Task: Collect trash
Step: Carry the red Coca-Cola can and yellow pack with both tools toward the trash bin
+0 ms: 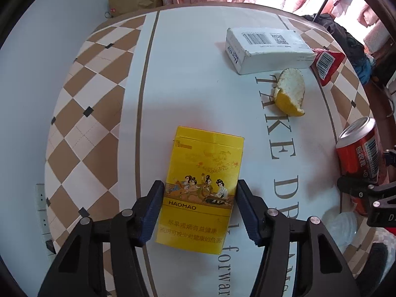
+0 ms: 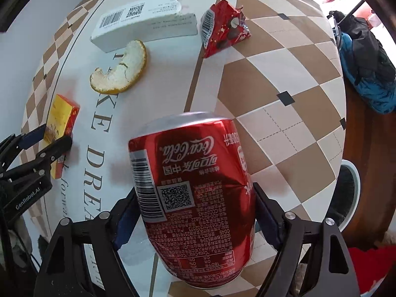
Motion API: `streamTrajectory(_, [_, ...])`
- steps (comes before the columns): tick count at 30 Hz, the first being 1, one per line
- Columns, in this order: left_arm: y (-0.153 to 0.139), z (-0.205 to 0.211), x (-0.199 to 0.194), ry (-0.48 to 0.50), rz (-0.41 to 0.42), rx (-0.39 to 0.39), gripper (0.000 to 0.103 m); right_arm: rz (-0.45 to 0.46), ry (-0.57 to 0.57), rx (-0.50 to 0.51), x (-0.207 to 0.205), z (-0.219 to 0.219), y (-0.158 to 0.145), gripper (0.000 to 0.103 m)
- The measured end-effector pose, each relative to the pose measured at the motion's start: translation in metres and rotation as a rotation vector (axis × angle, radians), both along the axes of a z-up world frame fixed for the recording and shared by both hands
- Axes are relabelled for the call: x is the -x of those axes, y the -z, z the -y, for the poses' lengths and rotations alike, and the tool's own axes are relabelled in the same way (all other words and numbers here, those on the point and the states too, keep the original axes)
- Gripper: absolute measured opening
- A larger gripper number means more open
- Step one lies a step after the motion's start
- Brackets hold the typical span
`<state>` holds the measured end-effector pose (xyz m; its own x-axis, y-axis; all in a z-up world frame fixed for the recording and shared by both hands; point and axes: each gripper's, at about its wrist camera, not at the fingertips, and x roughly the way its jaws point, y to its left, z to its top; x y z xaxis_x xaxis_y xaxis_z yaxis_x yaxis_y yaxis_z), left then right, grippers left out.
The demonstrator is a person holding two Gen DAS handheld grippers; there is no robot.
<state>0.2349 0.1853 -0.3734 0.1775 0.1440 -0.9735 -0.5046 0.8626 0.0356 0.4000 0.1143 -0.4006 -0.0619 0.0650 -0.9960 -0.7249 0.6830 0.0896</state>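
Through my left wrist camera, my left gripper [image 1: 200,206] has its fingers [image 1: 154,210] pressed against both long edges of the yellow cigarette pack [image 1: 201,193], holding it flat over the bench [image 1: 193,74]. Ahead and to the right lies the orange peel [image 1: 290,91], pith side partly up, just in front of the white box [image 1: 267,48] with its barcode label. The red snack wrapper [image 1: 326,64] sits just right of the box, touching or nearly so (I cannot tell which). At the far right edge the red cola can [image 1: 358,153] shows, with my other gripper's black fingers around its lower part.

Through my right wrist camera, my right gripper [image 2: 195,210] is clamped on that red cola can, one finger on each side of its body, the can dented and tilted with its silver end pointing away from me. Beyond it, the orange peel rests curled with white pith upward, near the white box, whose torn flap is visible at the far end. The red snack wrapper lies crumpled to the right of the box, on the border stripe of the bench cloth. At the left edge, the yellow cigarette pack shows between my left fingers.
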Motion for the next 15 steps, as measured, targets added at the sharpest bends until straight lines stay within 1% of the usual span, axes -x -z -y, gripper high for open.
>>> streamTrajectory(4, [-0.008,0.015,0.005,-0.029,0.016,-0.035,0.056,0.045,0.002,0.0,0.008,0.009,-0.006,0.084])
streamTrajectory(6, [-0.024,0.02,0.01,-0.045,0.04,-0.052,0.056,0.073,0.018,-0.015,0.015,0.021,-0.012,0.084])
streamTrajectory(8, [-0.042,0.036,0.02,-0.057,0.068,-0.08,0.055,0.1,0.036,-0.037,0.023,0.022,-0.019,0.084])
streamTrajectory(11, [-0.069,0.048,0.031,-0.072,0.121,-0.118,0.055,0.144,0.064,-0.095,0.032,0.037,-0.042,0.084])
streamTrajectory(15, [-0.103,0.069,0.049,-0.079,0.185,-0.141,0.055,0.19,0.114,-0.188,0.046,0.066,-0.082,0.084])
